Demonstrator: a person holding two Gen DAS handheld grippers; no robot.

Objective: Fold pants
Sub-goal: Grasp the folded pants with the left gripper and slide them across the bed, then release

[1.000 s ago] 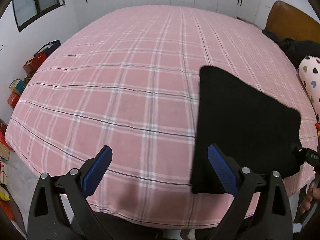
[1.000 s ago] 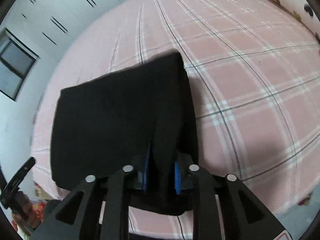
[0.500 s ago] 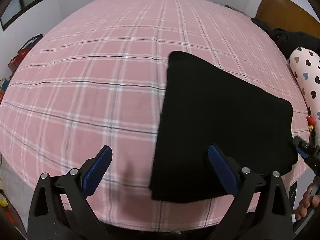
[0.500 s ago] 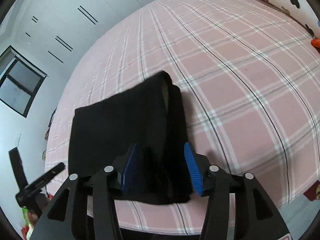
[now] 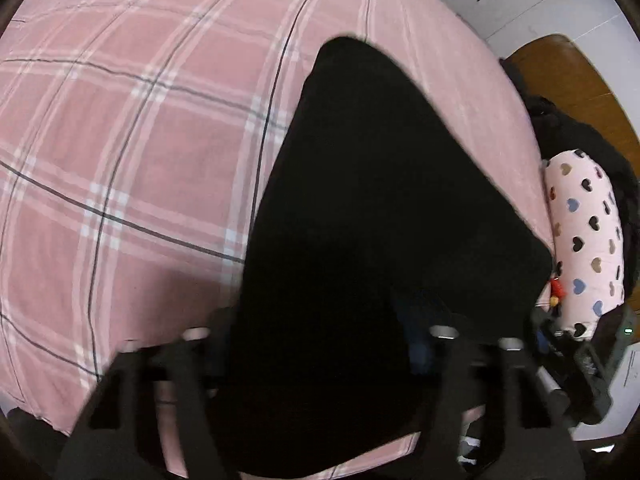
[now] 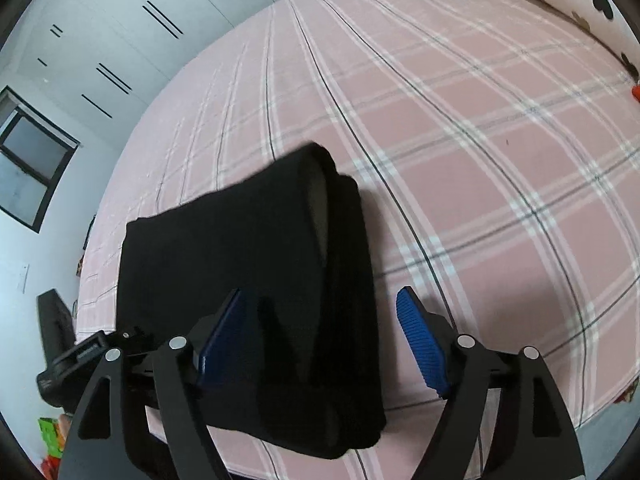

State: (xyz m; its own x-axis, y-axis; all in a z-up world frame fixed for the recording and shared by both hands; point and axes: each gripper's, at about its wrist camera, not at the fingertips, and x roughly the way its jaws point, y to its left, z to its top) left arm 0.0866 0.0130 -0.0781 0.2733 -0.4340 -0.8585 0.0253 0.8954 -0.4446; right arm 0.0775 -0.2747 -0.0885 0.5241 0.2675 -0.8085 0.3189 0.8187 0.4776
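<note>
Pants (image 6: 248,280) (folded, black) lie lengthwise ahead between the right gripper's (image 6: 320,340) spread fingers; left gripper (image 5: 320,344) nearer, jaws hidden, grip unclear.

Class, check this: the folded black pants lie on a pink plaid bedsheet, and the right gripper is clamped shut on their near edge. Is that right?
Not quite. The right wrist view shows the right gripper open, its blue pads spread either side of the folded black pants. The pants do lie on the pink plaid bedsheet.
</note>
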